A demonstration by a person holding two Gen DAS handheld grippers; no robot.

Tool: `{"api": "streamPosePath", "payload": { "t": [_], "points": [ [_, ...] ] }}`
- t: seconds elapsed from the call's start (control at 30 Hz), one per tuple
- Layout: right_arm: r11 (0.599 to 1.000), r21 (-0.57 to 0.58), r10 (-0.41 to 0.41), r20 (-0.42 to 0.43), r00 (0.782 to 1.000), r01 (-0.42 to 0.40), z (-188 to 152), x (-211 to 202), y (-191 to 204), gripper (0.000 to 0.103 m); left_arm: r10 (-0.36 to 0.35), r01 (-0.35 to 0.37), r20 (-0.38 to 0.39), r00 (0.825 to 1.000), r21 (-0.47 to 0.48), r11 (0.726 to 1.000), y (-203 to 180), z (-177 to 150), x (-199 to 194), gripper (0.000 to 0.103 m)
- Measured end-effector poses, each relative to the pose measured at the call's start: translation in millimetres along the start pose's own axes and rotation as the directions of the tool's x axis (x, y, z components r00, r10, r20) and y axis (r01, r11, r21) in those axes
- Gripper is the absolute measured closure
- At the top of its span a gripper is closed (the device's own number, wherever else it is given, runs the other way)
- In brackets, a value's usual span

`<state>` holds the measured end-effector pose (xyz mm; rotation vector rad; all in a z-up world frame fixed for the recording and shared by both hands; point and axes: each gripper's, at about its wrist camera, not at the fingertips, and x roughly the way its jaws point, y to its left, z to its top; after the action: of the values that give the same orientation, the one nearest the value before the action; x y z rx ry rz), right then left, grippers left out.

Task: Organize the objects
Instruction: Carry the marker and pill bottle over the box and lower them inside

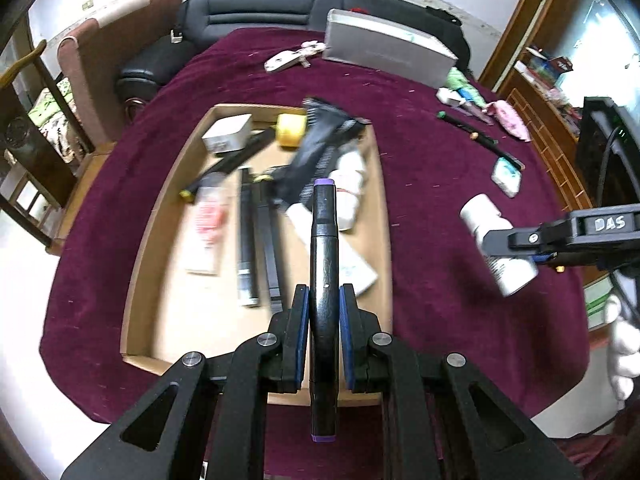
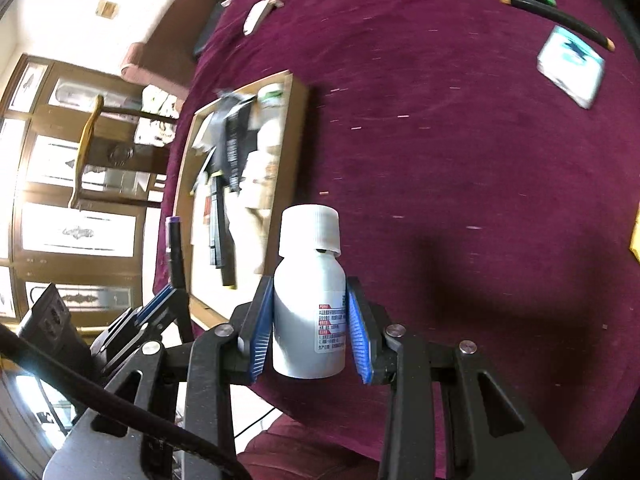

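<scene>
My left gripper (image 1: 324,294) is shut on a black marker with purple ends (image 1: 324,264), held lengthwise above the near right part of a shallow cardboard tray (image 1: 160,216). The tray holds several things: black pens, a yellow roll, a white box, white bottles and a dark pouch. My right gripper (image 2: 310,292) is shut on a white pill bottle (image 2: 310,312) with a ribbed white cap, held over the maroon cloth to the right of the tray (image 2: 298,120). In the left wrist view that bottle (image 1: 498,240) hangs at the right, gripped by the right gripper (image 1: 516,246). The marker (image 2: 175,248) shows at left in the right wrist view.
A round table under a maroon cloth (image 1: 432,184) carries loose items: a grey box (image 1: 384,50) at the back, black pens (image 1: 480,134), a teal-and-white packet (image 1: 507,178), pink and green items (image 1: 508,118). A black sofa (image 1: 256,12) and a chair (image 1: 104,60) stand behind. A gloved hand (image 1: 622,344) shows at right.
</scene>
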<state>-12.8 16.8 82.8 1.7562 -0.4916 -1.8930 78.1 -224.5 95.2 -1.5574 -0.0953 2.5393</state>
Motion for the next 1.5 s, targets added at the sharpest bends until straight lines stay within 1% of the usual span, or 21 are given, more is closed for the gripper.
{"api": "streamPosePath", "payload": {
  "t": [0.2, 0.47, 0.7, 0.97, 1.17, 1.33, 1.5],
  "points": [
    [0.999, -0.040, 0.000, -0.031, 1.000, -0.001, 6.9, 30.5, 43.2, 0.070, 0.015, -0.015, -0.025, 1.000, -0.005, 1.000, 33.2, 0.7, 8.3, 0.091],
    [0.997, -0.071, -0.007, -0.081, 0.997, 0.001, 10.8, 69.8, 79.0, 0.070, 0.013, -0.013, -0.061, 0.998, 0.004, 1.000, 67.0, 2.9, 25.6, 0.091],
    [0.998, -0.067, -0.019, -0.112, 0.993, 0.011, 11.5, 94.3, 87.3, 0.070, -0.005, 0.006, -0.101, 0.995, 0.009, 1.000, 86.9, 4.5, 42.5, 0.091],
    [0.998, -0.063, -0.033, -0.126, 0.992, 0.025, 13.0, 110.1, 92.5, 0.070, -0.027, 0.031, -0.125, 0.992, 0.035, 0.999, 93.1, 11.5, 56.0, 0.091],
    [0.997, -0.064, -0.052, -0.141, 0.989, 0.044, 13.7, 120.4, 92.6, 0.070, -0.042, 0.048, -0.153, 0.987, 0.037, 0.998, 97.9, 13.9, 66.6, 0.091],
    [0.995, -0.074, -0.080, -0.177, 0.981, 0.067, 12.4, 132.5, 92.7, 0.070, -0.048, 0.053, -0.152, 0.987, 0.029, 0.998, 101.0, 18.5, 70.2, 0.091],
    [0.991, -0.100, -0.107, -0.216, 0.971, 0.087, 6.8, 143.9, 93.7, 0.070, -0.060, 0.061, -0.156, 0.986, 0.000, 0.998, 106.9, 20.5, 76.1, 0.091]
  ]
}}
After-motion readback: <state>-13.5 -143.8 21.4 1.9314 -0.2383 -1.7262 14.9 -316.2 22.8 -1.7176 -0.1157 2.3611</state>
